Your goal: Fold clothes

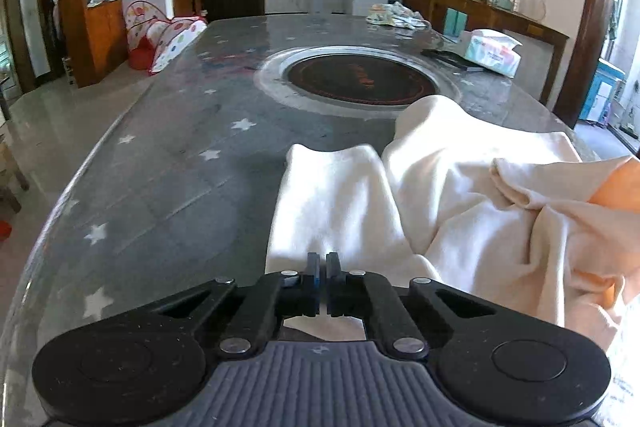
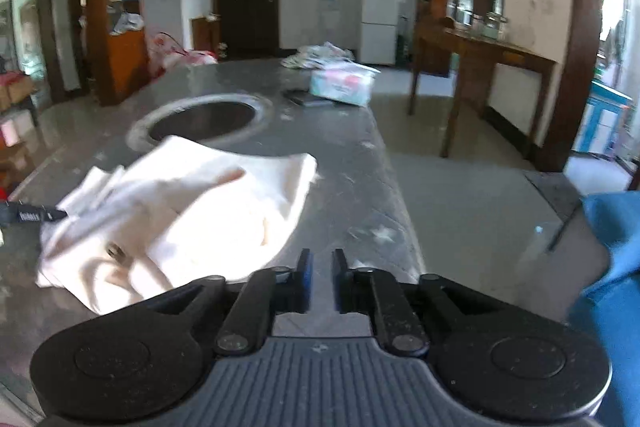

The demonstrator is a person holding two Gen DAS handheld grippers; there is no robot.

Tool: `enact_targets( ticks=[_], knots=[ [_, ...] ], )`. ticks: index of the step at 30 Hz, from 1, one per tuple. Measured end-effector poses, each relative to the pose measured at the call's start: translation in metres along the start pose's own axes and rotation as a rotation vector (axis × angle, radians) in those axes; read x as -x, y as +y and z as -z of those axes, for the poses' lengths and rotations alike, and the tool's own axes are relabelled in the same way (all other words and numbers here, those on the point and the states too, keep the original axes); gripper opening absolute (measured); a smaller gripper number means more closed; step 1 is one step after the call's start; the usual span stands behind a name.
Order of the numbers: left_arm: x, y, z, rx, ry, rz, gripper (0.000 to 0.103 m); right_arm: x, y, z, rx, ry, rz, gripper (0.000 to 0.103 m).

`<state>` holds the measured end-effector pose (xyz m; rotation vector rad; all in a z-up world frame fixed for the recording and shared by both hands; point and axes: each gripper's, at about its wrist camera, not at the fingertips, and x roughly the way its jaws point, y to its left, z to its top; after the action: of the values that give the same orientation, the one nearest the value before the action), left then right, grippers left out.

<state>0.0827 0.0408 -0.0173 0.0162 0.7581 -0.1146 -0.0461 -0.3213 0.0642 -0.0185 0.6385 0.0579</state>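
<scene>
Left gripper (image 1: 323,261): jaws closed on the near edge of the cream garment (image 1: 440,195), lower centre; its right portion is cut off. Right gripper (image 2: 320,259): jaws parted, empty; view blurred.

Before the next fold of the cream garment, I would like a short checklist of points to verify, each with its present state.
1. Left gripper closed at the near edge of the cream garment: ok, jaws shut; whether cloth is pinched between them, cannot tell.
2. Right gripper free for a new grasp: ok, jaws slightly apart, nothing between them, beside the garment.
3. Garment flat enough to fold: not ok, bunched and wrinkled.
4. Garment clear of the round inset burner: not ok, its far edge reaches the rim.
5. Tissue pack out of the way: ok, far side of the table.
</scene>
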Motion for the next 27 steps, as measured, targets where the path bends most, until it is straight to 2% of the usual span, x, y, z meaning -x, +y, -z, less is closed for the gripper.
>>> enact_targets(
  ticks=[2, 4, 9, 10, 12, 13, 14, 17, 21, 23, 27],
  knots=[
    [0.005, 0.007, 0.003, 0.018, 0.000, -0.012, 0.003, -0.011, 0.009, -0.015, 0.036, -0.017, -0.036, 0.033],
    [0.011, 0.014, 0.007, 0.039, -0.005, -0.027, 0.003, -0.025, 0.019, -0.028, 0.068, -0.005, -0.073, 0.040],
    [0.026, 0.035, 0.017, 0.091, -0.009, -0.055, 0.002, -0.092, 0.036, -0.056, 0.085, 0.083, -0.158, 0.047],
    [0.029, 0.038, 0.019, 0.099, -0.011, -0.062, 0.002, -0.104, 0.039, -0.056, 0.084, 0.107, -0.170, 0.046],
    [0.033, 0.045, 0.022, 0.110, -0.011, -0.086, 0.001, -0.122, 0.044, -0.052, 0.088, 0.144, -0.182, 0.038],
    [0.034, 0.048, 0.024, 0.114, -0.010, -0.102, 0.000, -0.126, 0.047, -0.048, 0.096, 0.147, -0.180, 0.020],
    [0.035, 0.051, 0.025, 0.118, -0.009, -0.116, 0.000, -0.130, 0.049, -0.044, 0.103, 0.150, -0.178, 0.009],
    [0.039, 0.062, 0.029, 0.137, -0.002, -0.127, 0.000, -0.119, 0.047, -0.035, 0.107, 0.108, -0.148, 0.005],
    [0.044, 0.066, 0.033, 0.124, 0.005, -0.117, 0.000, -0.070, 0.022, -0.027, 0.071, -0.001, -0.032, 0.005],
    [0.048, 0.062, 0.035, 0.107, 0.004, -0.084, 0.000, -0.046, 0.004, -0.018, 0.009, -0.026, 0.026, 0.005],
    [0.064, 0.035, 0.036, 0.026, -0.025, 0.030, 0.003, -0.011, -0.023, 0.016, -0.066, 0.020, 0.146, 0.009]
  ],
)
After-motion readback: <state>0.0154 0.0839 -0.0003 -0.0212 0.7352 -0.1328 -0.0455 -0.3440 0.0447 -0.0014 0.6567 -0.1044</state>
